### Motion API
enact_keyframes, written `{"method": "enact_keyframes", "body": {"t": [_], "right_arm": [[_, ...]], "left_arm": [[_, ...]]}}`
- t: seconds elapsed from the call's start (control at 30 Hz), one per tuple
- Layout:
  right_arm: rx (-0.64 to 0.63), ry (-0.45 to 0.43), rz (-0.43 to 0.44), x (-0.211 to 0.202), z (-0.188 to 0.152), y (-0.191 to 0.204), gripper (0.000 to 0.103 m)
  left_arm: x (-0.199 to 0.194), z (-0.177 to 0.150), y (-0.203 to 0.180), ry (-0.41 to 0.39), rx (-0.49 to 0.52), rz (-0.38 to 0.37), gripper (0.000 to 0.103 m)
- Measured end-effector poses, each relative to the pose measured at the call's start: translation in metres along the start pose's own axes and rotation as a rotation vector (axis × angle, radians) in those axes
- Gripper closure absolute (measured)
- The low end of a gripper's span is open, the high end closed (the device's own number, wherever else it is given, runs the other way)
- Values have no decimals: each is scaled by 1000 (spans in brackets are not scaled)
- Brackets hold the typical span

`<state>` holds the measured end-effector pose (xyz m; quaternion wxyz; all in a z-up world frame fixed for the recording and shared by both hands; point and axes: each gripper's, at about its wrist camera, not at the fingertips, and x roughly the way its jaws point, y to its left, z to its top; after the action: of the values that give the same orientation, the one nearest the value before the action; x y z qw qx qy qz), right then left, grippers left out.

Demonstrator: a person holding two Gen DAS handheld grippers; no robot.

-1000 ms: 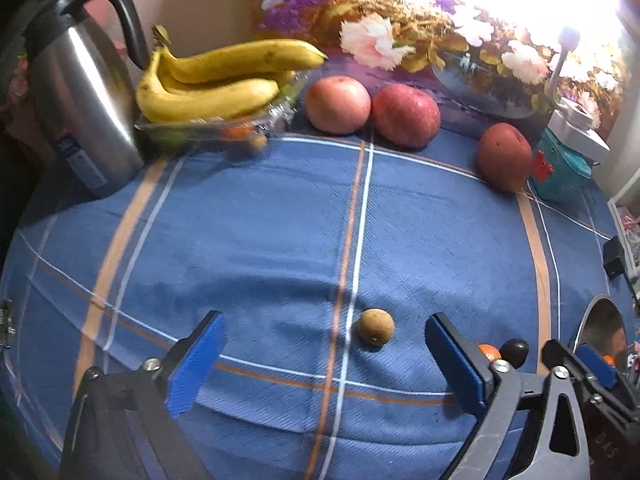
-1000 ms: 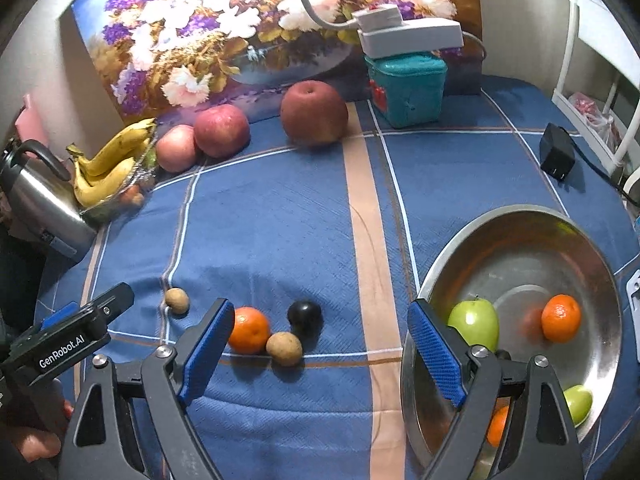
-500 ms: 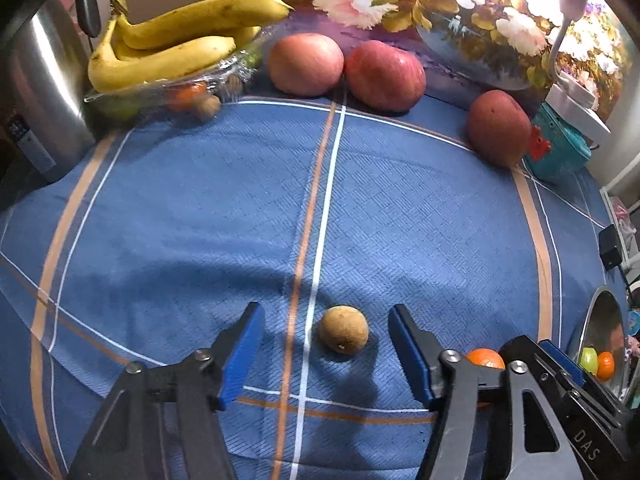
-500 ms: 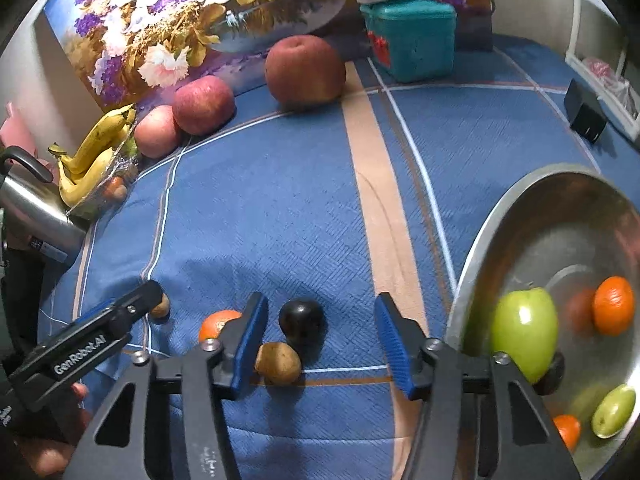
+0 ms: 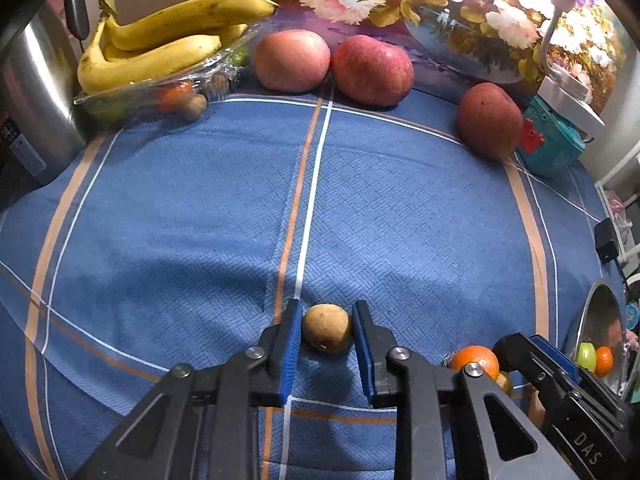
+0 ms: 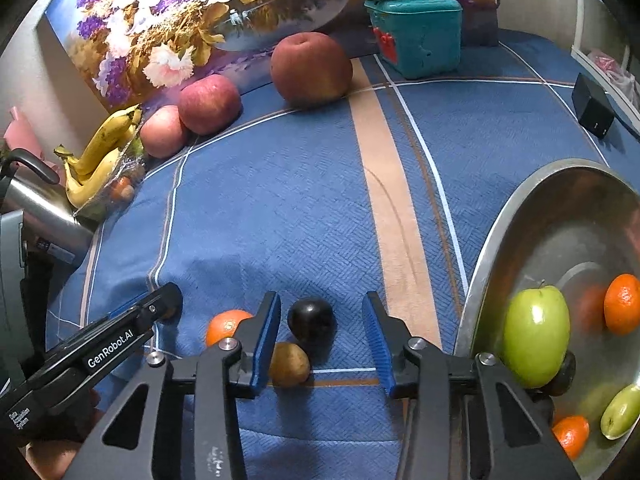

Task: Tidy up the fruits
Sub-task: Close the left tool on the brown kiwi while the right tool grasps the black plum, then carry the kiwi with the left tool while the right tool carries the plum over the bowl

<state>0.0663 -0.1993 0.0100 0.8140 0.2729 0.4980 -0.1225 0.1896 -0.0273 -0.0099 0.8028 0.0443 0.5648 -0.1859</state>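
My left gripper (image 5: 326, 318) has its blue pads on both sides of a small brown fruit (image 5: 327, 328) on the blue cloth, touching or nearly touching it. My right gripper (image 6: 322, 322) is open around a dark round fruit (image 6: 311, 319), with gaps on both sides. A second brown fruit (image 6: 289, 364) lies just in front of the right gripper's left pad, and an orange (image 6: 226, 325) lies left of it. The steel bowl (image 6: 520, 216) at the right holds a green apple (image 6: 535, 340), oranges and small green fruit.
Three large red apples (image 5: 372, 70) stand along the back by a flower picture. Bananas (image 5: 160, 46) lie on a plastic tray beside a steel kettle (image 5: 28, 96) at the back left. A teal box (image 6: 416, 32) is back right, a black adapter (image 6: 592, 110) at the right edge.
Both grippers moved down and forward and narrowed. The left jaws closed in on the small brown fruit. The right jaws came around the dark fruit.
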Motion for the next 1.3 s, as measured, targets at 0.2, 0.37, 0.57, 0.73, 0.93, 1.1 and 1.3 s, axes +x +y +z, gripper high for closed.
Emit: {"method": "enact_keyframes", "body": {"t": [0.2, 0.37, 0.57, 0.73, 0.93, 1.1, 1.3], "right_arm": [[-7, 9, 10, 2, 0, 2, 68], [-14, 18, 20, 5, -1, 6, 74], [-17, 24, 25, 7, -1, 7, 78], [-8, 20, 34, 4, 0, 4, 79], [8, -6, 25, -9, 4, -3, 79], [15, -15, 4, -19, 5, -7, 79], [19, -25, -10, -34, 3, -10, 79]], "left_arm": [[-3, 2, 1, -5, -1, -6, 76], [-10, 2, 5, -18, -11, -8, 76], [-17, 2, 7, -26, -17, -4, 76], [-24, 3, 9, -35, -22, 2, 76], [-34, 3, 9, -48, -25, 8, 76], [-43, 2, 10, -56, -25, 15, 76], [-57, -1, 10, -68, -22, 25, 76]]}}
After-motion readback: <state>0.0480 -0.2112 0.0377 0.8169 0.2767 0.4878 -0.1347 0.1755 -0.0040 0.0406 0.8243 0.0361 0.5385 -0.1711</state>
